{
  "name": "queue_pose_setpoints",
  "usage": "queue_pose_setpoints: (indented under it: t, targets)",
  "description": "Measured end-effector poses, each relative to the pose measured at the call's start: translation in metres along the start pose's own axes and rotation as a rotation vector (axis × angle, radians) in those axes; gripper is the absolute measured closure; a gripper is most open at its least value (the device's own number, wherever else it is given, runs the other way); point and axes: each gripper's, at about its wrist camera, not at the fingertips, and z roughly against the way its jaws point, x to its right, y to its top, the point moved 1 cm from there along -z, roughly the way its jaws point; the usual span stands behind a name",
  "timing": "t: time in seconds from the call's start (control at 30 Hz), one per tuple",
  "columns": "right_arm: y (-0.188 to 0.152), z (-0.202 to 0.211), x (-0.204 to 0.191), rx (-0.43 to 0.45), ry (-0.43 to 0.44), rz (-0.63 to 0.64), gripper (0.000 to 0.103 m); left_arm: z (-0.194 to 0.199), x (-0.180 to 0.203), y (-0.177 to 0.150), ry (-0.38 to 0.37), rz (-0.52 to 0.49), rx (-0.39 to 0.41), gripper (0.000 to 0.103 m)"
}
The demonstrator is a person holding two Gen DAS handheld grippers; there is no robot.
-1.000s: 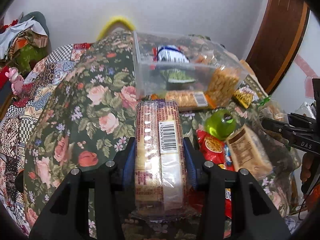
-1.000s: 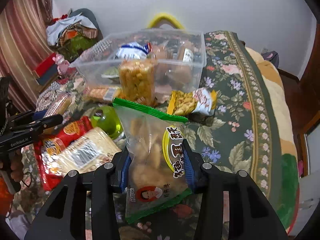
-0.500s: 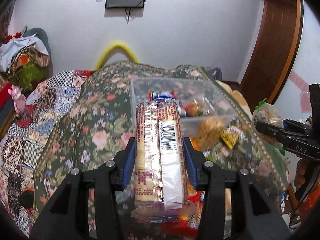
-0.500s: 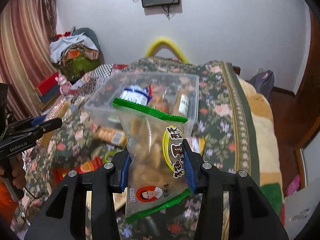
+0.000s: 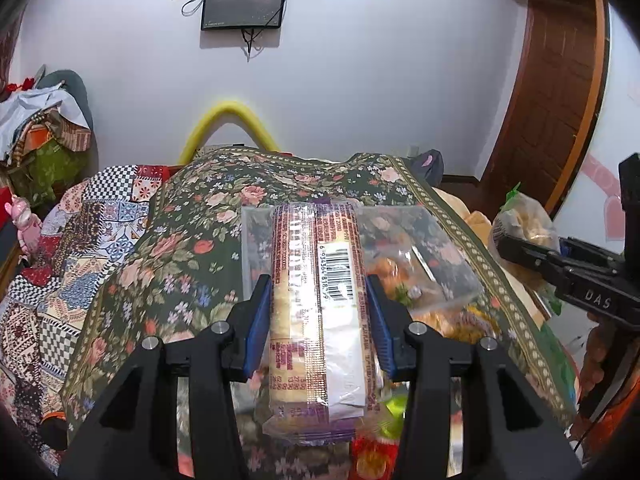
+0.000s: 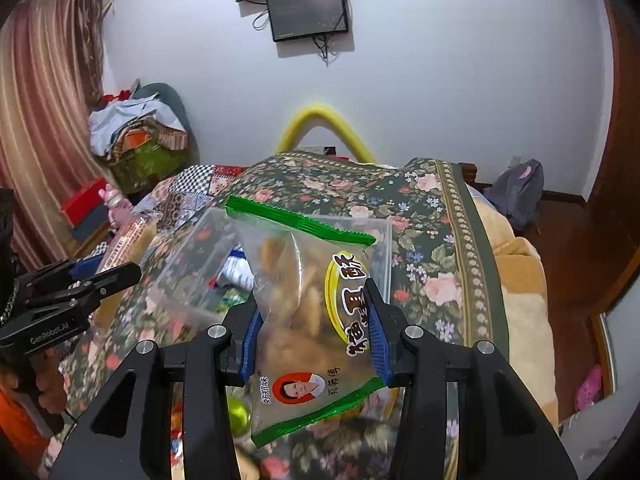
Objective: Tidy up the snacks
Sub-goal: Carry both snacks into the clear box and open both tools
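My left gripper (image 5: 318, 322) is shut on a long cracker pack (image 5: 320, 304) with a barcode, held high above the bed. My right gripper (image 6: 314, 326) is shut on a clear green-edged snack bag (image 6: 308, 304) of fried pieces. A clear plastic bin (image 5: 436, 256) with several snacks inside sits on the floral bedspread, below and beyond both grippers; it also shows in the right wrist view (image 6: 192, 264). The right gripper with its bag appears at the right edge of the left wrist view (image 5: 520, 240). The left gripper appears at the left of the right wrist view (image 6: 100, 276).
Loose snacks lie on the floral bedspread (image 5: 180, 248) under the grippers, including a green round item (image 6: 236, 414) and red packets (image 5: 372, 456). A patchwork quilt (image 5: 60, 264) lies to the left. A clothes pile (image 6: 136, 128) and a wall screen (image 6: 308, 12) are behind.
Both grippers have risen and tilted up with their packs. The bin and loose snacks now sit lower and farther in view; more of the wall and screen shows.
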Motion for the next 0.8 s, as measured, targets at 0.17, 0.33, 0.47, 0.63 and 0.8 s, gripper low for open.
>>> queue_pose_setpoints:
  t: [0.17, 0.33, 0.47, 0.63, 0.8]
  targets:
    - [0.009, -0.020, 0.008, -0.012, -0.015, -0.022, 0.062, -0.028, -0.004, 0.014, 0.013, 0.007, -0.014, 0.058]
    - [0.020, -0.041, 0.014, -0.027, -0.021, -0.036, 0.062, -0.057, -0.010, 0.019, 0.025, 0.009, -0.043, 0.058]
    - [0.025, -0.062, 0.017, -0.053, -0.024, -0.038, 0.062, -0.077, -0.017, 0.020, 0.031, 0.019, -0.068, 0.058]
    - [0.027, -0.088, 0.023, -0.094, -0.005, -0.072, 0.062, -0.100, -0.026, 0.020, 0.037, 0.024, -0.098, 0.058]
    - [0.027, -0.099, 0.021, -0.100, -0.028, -0.048, 0.061, -0.117, -0.029, 0.018, 0.046, 0.016, -0.127, 0.058]
